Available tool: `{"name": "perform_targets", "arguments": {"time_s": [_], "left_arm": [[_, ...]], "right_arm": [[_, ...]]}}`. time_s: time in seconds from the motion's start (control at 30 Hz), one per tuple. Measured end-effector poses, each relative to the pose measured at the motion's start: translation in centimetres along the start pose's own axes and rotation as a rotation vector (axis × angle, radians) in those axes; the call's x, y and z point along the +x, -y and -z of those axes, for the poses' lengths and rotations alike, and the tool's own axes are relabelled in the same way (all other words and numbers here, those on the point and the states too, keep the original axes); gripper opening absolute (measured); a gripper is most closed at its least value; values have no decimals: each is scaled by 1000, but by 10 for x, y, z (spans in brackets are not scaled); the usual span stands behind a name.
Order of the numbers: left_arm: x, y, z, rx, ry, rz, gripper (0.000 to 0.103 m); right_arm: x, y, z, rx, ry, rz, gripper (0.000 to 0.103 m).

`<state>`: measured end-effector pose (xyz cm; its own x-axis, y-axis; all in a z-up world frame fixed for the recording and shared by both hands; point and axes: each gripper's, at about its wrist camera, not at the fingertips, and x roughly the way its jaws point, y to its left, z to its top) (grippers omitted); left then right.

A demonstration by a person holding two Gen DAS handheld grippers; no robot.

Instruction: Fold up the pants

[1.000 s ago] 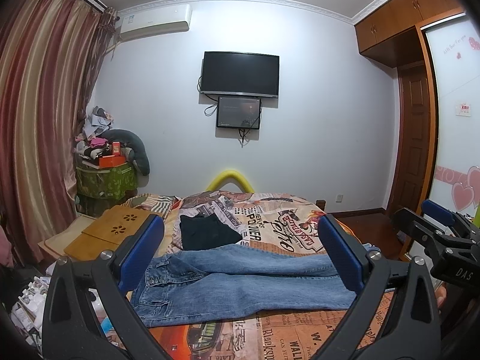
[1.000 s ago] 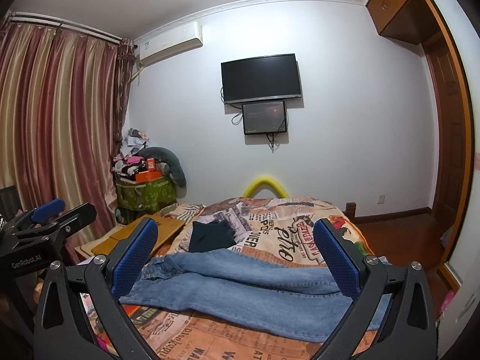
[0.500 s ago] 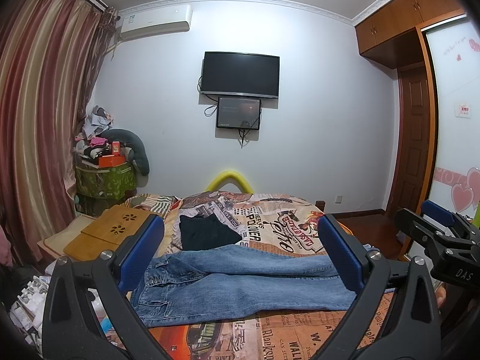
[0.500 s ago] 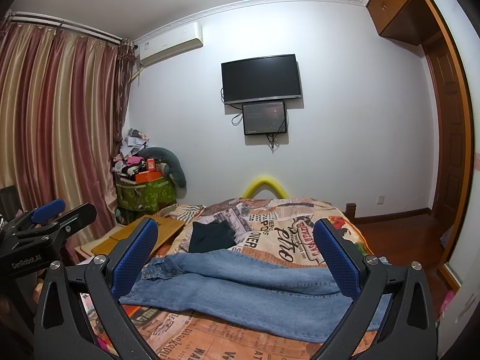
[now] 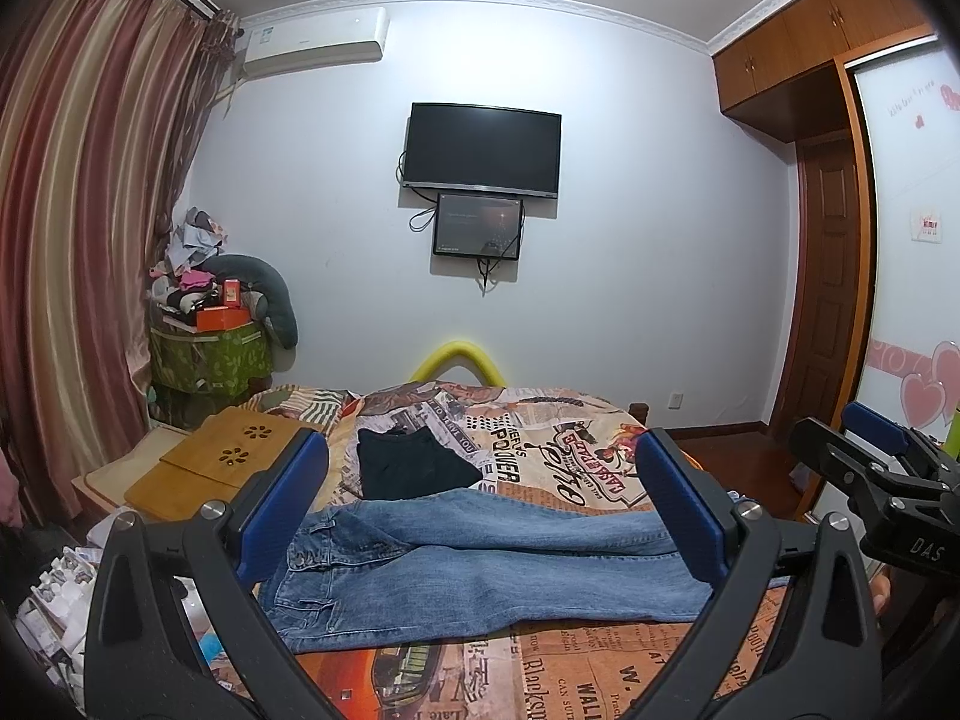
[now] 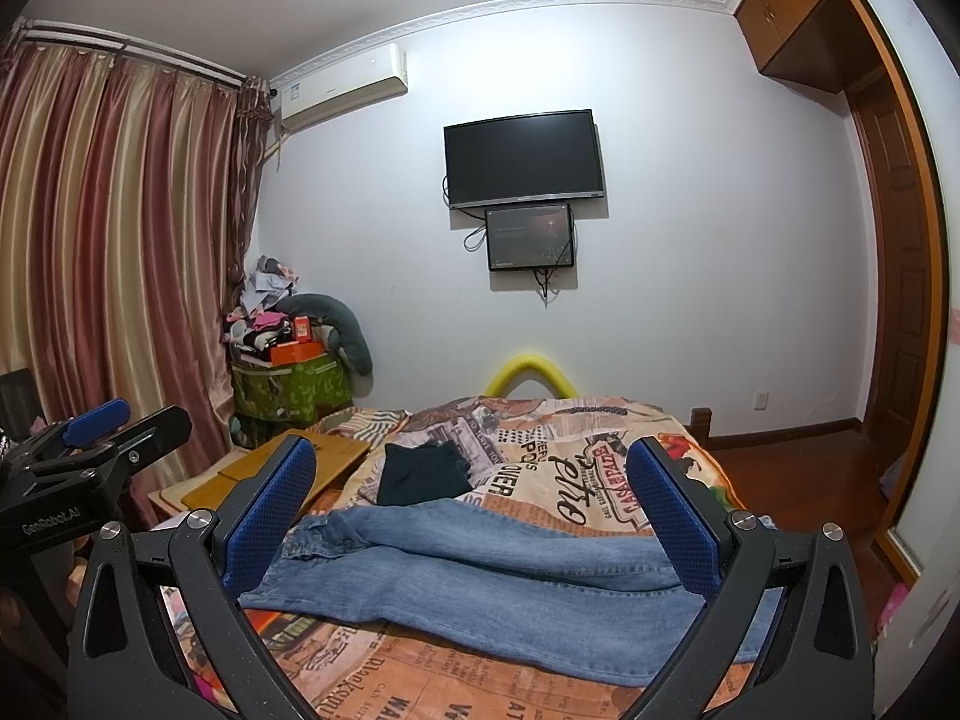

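We see the blue denim jeans (image 5: pixel 480 564) laid flat across the near edge of the bed with the newspaper-print cover (image 5: pixel 540 456), waistband left, legs running right. Left gripper (image 5: pixel 480 504) hovers above them, blue-padded jaws spread wide, holding nothing. Right gripper (image 6: pixel 474 516) is likewise wide open and empty (neither touches the denim). A folded black garment (image 5: pixel 411 471) lies just behind the jeans. A wooden lap tray (image 5: pixel 222 462) sits at the bed's left side.
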<state>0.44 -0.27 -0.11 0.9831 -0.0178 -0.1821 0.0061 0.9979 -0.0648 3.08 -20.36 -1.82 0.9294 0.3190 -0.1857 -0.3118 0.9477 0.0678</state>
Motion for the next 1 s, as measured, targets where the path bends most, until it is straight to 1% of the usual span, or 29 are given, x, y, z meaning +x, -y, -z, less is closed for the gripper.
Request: {"name": "perform_targets", "arguments": {"time_s": [0.3,0.63,0.7,0.83,1.0], "left_arm": [[3,-3,2,-24,-4,12,103],[15,-12,4,-48,-28,24,103],[19,-15,3,-50,-33,26,103],[35,-20,3,-38,-39,7,103],[71,-33,-1,-12,-62,-22,103]], "right_arm": [[3,-1,1,-7,-4,3,103],[14,-2,3,-6,-19,2,103],[20,-1,5,-6,-28,2,103],[39,2,8,-4,-51,-6,103],[79,12,8,-18,-96,-16,103]]}}
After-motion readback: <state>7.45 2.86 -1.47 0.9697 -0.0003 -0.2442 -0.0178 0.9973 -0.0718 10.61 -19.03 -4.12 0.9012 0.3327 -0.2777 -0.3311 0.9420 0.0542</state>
